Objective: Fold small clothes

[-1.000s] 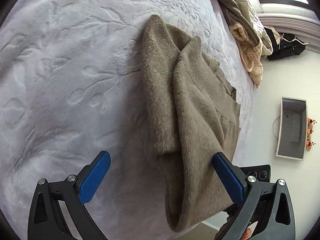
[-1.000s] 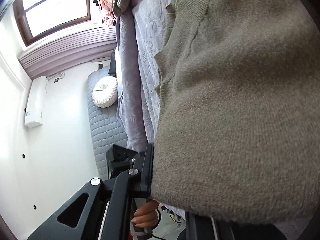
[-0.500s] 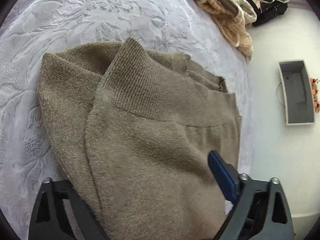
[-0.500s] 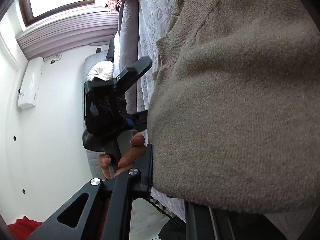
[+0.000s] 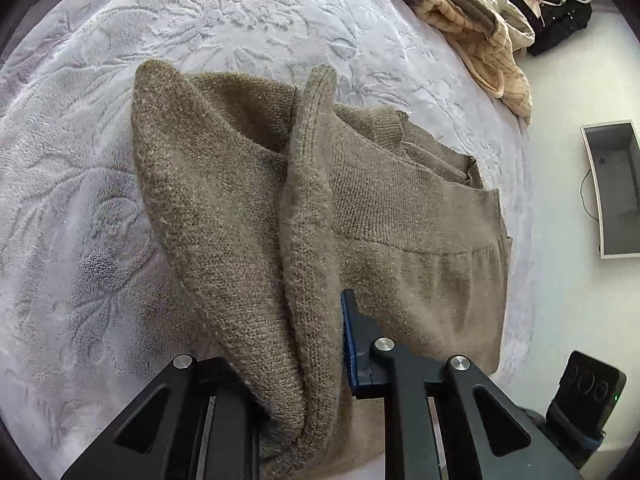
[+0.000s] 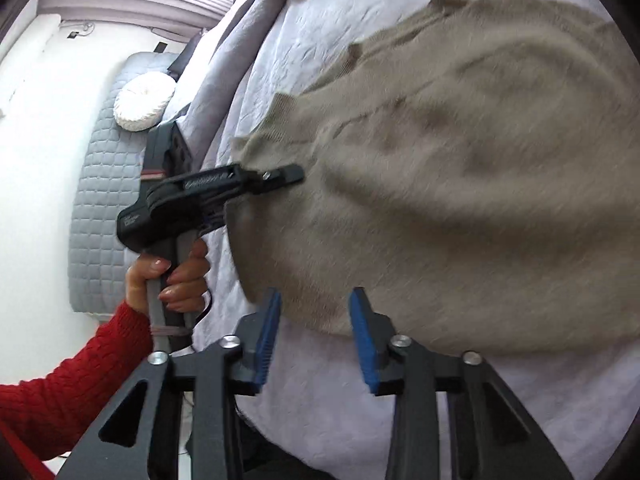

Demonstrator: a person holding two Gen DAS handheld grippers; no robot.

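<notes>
Knitwear is the thing being folded: a taupe sweater [image 5: 400,216] lies on the lilac bedspread [image 5: 200,20], toward the bed's side edge nearest the person, with other clothes [image 5: 480,40] heaped at the far corner.

From the left wrist view, the left gripper [image 5: 304,344] has its jaws closing on a raised fold of the knit; the cloth stands up in a ridge between them, with one blue pad tight against it and the other pad buried in the cloth. Pinching a doubled ridge like this probably lets the layers be carried over together instead of sliding apart.

Seen from the right wrist view, the right gripper [image 6: 314,332] hangs just off the sweater's near hem with its jaws opening and nothing between them, a narrow gap showing bedspread. A hand [image 6: 168,276] in a red sleeve [image 6: 80,372] grips the left tool's handle.
</notes>
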